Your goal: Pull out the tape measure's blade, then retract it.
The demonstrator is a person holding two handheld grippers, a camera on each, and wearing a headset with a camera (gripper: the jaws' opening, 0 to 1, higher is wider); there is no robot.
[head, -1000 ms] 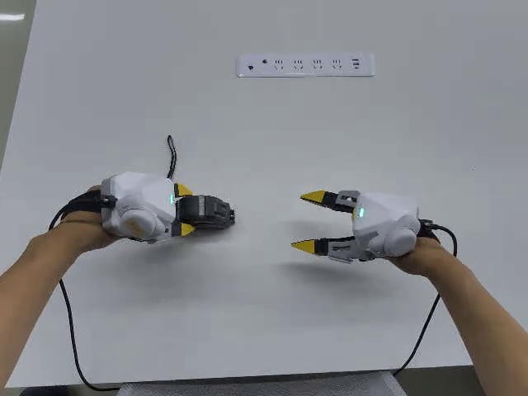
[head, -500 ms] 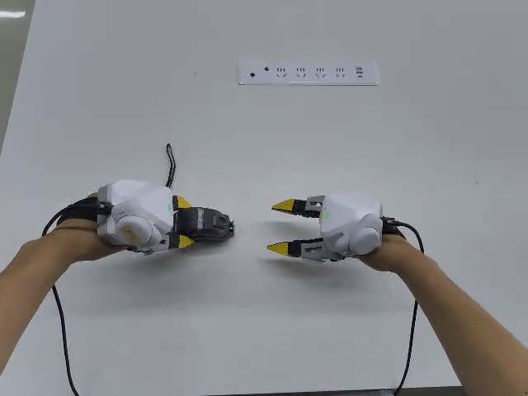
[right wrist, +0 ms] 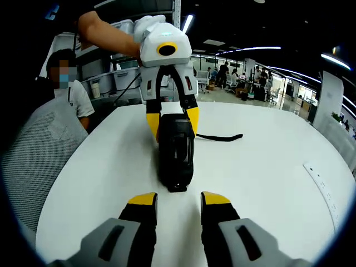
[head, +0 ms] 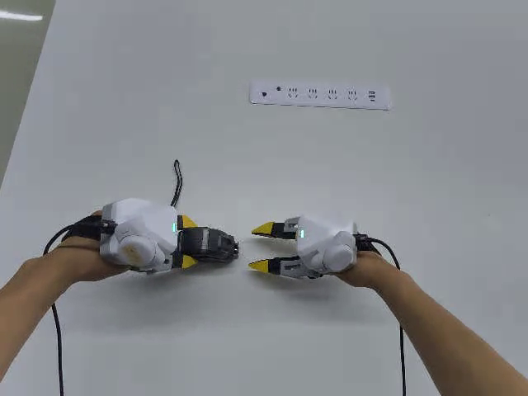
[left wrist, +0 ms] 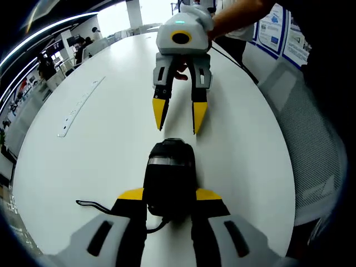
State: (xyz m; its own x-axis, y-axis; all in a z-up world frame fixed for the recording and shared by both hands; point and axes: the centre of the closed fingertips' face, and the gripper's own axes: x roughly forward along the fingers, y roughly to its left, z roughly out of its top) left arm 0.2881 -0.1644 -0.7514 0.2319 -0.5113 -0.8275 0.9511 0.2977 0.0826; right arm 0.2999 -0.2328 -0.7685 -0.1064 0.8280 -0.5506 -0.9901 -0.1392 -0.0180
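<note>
The left gripper (head: 188,242) clamps the black tape measure (head: 210,244) on the white table (head: 247,157), its rear end hidden between the jaws. The right gripper (head: 261,247), jaws parted, sits just right of its nose. Lettering on it and on the far power strip (head: 320,95) is too small to read.

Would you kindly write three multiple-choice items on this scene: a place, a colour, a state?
1. Where is the power strip? A. on the table's far side, beyond both grippers B. between the grippers C. in a gripper
2. What colour are the jaw tips? A. red B. yellow C. blue
3. How is the right gripper? A. open, just short of the tape measure B. shut on the tape measure C. shut on a cable
Answers: 1 A, far off in the head view; 2 B, yellow on both; 3 A, its jaws stand apart before the tape measure.
</note>
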